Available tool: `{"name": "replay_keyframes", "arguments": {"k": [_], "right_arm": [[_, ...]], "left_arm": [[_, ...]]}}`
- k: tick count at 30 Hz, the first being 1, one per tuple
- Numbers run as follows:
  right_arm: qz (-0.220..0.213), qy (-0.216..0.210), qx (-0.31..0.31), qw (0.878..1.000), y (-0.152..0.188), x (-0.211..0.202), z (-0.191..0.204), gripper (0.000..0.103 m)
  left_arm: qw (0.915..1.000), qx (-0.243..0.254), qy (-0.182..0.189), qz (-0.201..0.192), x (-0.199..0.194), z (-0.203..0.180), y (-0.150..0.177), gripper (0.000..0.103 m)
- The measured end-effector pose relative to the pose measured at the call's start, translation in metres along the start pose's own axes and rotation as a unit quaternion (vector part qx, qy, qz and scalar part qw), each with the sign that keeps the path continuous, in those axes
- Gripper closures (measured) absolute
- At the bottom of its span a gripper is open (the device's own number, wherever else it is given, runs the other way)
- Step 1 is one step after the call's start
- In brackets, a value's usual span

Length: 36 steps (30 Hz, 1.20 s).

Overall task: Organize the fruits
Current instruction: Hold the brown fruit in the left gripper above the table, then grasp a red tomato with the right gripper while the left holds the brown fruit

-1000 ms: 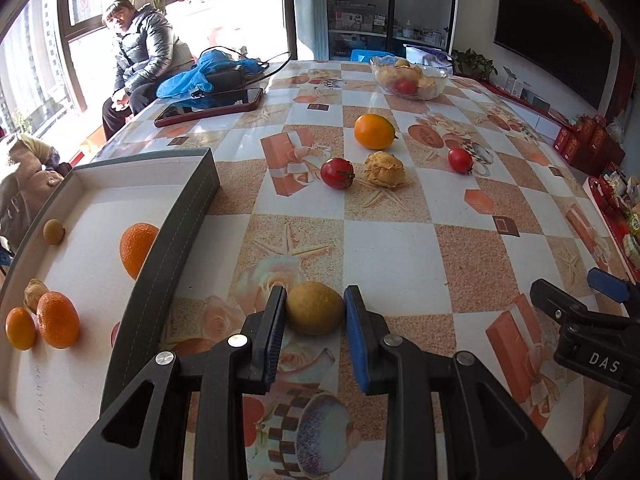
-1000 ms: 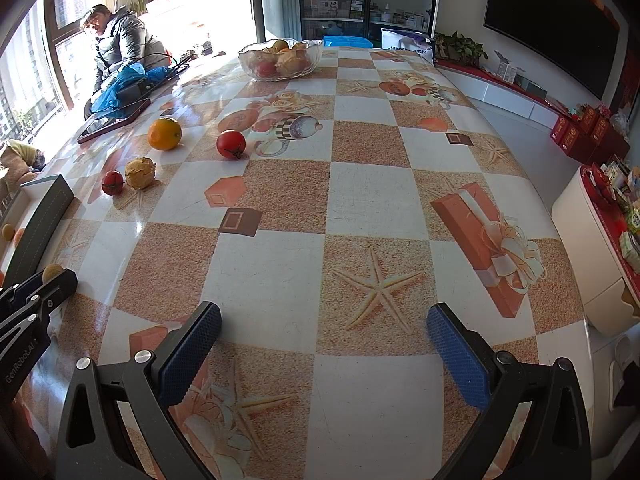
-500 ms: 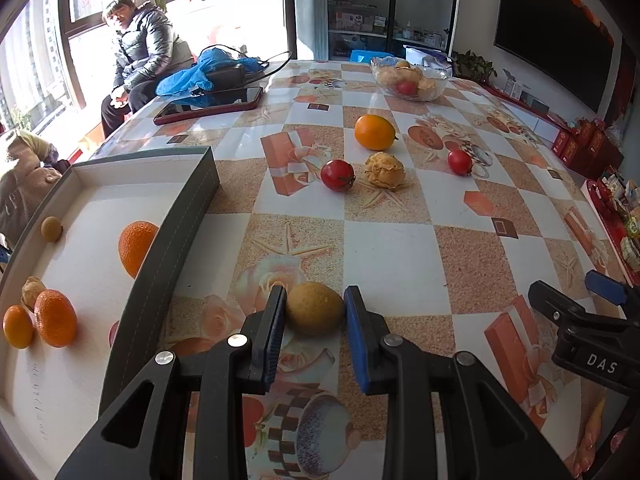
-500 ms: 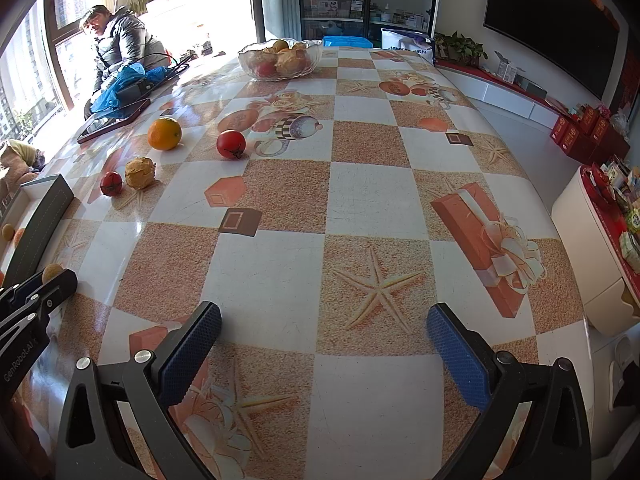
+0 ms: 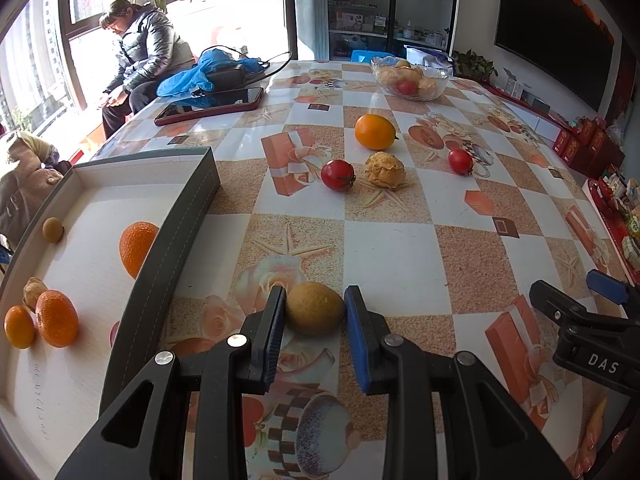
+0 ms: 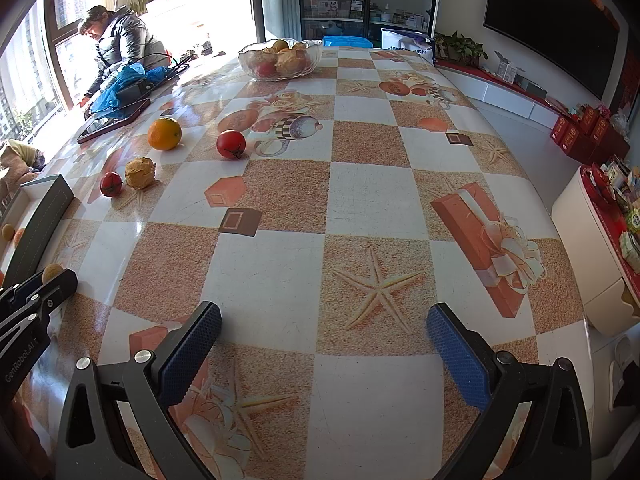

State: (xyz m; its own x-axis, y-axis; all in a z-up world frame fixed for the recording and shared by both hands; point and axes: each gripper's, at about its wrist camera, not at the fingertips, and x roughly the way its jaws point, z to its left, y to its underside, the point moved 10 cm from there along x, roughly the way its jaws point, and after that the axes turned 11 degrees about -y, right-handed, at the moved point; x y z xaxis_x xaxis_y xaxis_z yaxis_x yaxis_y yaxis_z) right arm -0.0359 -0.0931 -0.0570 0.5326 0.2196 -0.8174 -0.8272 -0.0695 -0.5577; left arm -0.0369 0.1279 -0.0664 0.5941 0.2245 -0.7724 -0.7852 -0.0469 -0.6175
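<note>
Clamped between the blue pads of the left gripper sits a small round brownish-yellow fruit, low over the patterned counter and just beside the dark wall of the open box. Both pads press on its sides. Inside the box, on its white floor, lie a large orange, a second orange touching a smaller one, a wrinkled pale fruit behind them, and a little brown fruit near the far wall.

Well apart from the box, the right gripper hangs over a bare stretch of the counter with its jaws spread wide and nothing between them.

Farther along the counter rest a red tomato just beside a crinkled tan fruit, a big orange fruit behind them, and another tomato to their right. A glass bowl of fruit stands near the far edge. A tablet in a red case lies at the far left, with a person in a dark jacket seated beyond it.
</note>
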Motion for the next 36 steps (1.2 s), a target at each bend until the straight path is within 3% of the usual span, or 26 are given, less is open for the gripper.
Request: {"name": "replay_keyframes", "arguments": {"k": [10, 16, 20, 25, 32, 36], "right_arm": [[0.006, 0.002, 0.001, 1.0, 0.0, 0.001, -0.001, 0.0], [0.099, -0.001, 0.022, 0.995, -0.008, 0.016, 0.004, 0.0], [0.125, -0.006, 0.016, 0.992, -0.024, 0.034, 0.019, 0.0], [0.116, -0.008, 0.005, 0.993, -0.053, 0.058, 0.037, 0.0], [0.071, -0.001, 0.007, 0.997, -0.086, 0.079, 0.043, 0.001], [0.047, -0.002, -0.004, 0.999, -0.1, 0.08, 0.048, 0.025]], "left_arm": [[1.0, 0.0, -0.001, 0.0, 0.0, 0.0, 0.0, 0.07], [1.0, 0.0, 0.0, 0.0, 0.0, 0.0, 0.0, 0.07], [1.0, 0.001, -0.001, 0.0, 0.001, 0.0, 0.0, 0.07], [1.0, 0.0, -0.001, 0.0, 0.0, 0.0, 0.0, 0.07], [1.0, 0.0, -0.001, 0.0, 0.001, 0.0, 0.0, 0.07], [1.0, 0.0, -0.001, 0.0, 0.001, 0.0, 0.0, 0.07]]}}
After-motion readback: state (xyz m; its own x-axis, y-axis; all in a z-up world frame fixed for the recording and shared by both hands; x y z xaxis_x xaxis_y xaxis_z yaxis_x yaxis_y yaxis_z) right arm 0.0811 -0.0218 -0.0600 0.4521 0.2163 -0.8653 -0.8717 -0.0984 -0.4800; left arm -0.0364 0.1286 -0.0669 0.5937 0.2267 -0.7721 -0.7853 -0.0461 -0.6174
